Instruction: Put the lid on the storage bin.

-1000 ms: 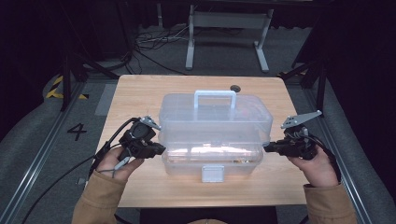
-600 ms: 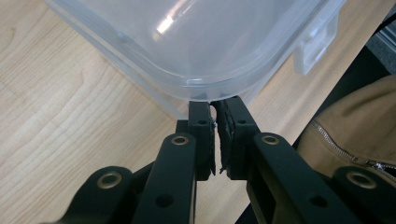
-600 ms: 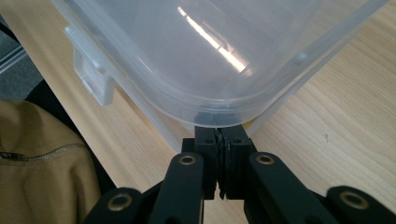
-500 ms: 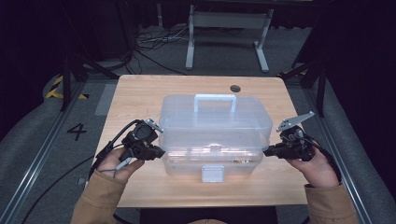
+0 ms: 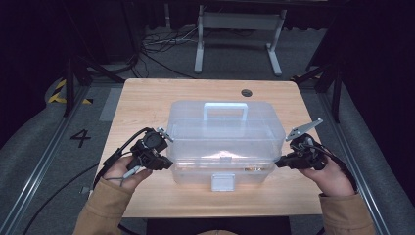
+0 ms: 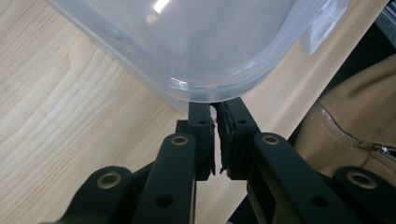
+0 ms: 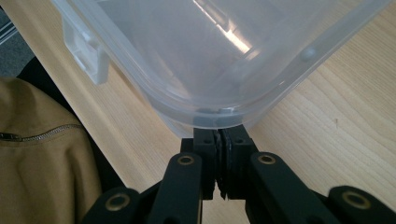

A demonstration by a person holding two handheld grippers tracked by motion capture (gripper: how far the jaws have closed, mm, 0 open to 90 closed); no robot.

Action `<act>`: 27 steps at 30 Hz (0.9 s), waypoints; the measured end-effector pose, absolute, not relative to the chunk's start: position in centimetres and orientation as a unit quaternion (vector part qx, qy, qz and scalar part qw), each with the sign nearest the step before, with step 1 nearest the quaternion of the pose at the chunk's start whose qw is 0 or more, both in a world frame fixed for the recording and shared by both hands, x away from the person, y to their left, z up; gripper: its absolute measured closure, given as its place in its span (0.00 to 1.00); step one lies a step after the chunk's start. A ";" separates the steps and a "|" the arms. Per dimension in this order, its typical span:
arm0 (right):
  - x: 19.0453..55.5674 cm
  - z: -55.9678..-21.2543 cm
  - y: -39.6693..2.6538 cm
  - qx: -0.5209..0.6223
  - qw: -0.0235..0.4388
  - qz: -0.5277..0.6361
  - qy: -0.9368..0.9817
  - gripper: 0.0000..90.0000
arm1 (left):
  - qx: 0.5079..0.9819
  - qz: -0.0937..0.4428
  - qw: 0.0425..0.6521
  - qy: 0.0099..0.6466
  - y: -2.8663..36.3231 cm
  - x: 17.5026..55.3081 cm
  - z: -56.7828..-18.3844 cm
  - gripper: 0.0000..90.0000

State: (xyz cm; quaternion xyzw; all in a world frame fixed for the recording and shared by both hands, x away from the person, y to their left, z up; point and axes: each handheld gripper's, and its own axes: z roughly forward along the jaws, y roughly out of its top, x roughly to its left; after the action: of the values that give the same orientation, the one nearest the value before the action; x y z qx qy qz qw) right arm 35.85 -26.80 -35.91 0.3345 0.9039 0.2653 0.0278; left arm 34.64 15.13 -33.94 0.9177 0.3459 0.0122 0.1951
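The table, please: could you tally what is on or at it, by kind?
Clear box: 1
Black tongs, left and right: 2
Total: 3

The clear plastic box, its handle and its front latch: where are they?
clear plastic box [image 5: 254, 128], high view, lid's right part.
handle [image 5: 224, 106], high view, top bar.
front latch [image 5: 222, 182], high view, middle of the tab.

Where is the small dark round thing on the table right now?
In the high view, the dark round spot sits near the far edge of the table, just beyond the clear plastic box and slightly right of its handle.
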 end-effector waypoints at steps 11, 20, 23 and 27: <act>36.0 -36.4 -26.6 0.333 0.019 0.248 0.910 0.96 | 0.922 0.007 0.177 0.343 14.8 34.8 -34.5 0.93; 36.1 -36.8 -26.4 0.332 0.013 0.235 0.914 0.96 | 0.926 0.003 0.162 0.342 14.4 34.8 -34.9 0.92; 36.1 -36.9 -26.4 0.332 0.013 0.235 0.913 0.96 | 0.927 0.002 0.158 0.342 14.3 34.8 -35.0 0.92; 36.1 -36.9 -26.4 0.330 0.009 0.233 0.915 0.96 | 0.927 0.001 0.154 0.341 14.2 34.9 -35.2 0.92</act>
State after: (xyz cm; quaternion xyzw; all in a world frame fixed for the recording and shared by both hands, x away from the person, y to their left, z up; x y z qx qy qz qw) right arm 36.07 -26.39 -36.87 0.3304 0.9147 0.2326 0.0095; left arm 34.85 14.23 -35.17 0.9274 0.3411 0.0010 0.1538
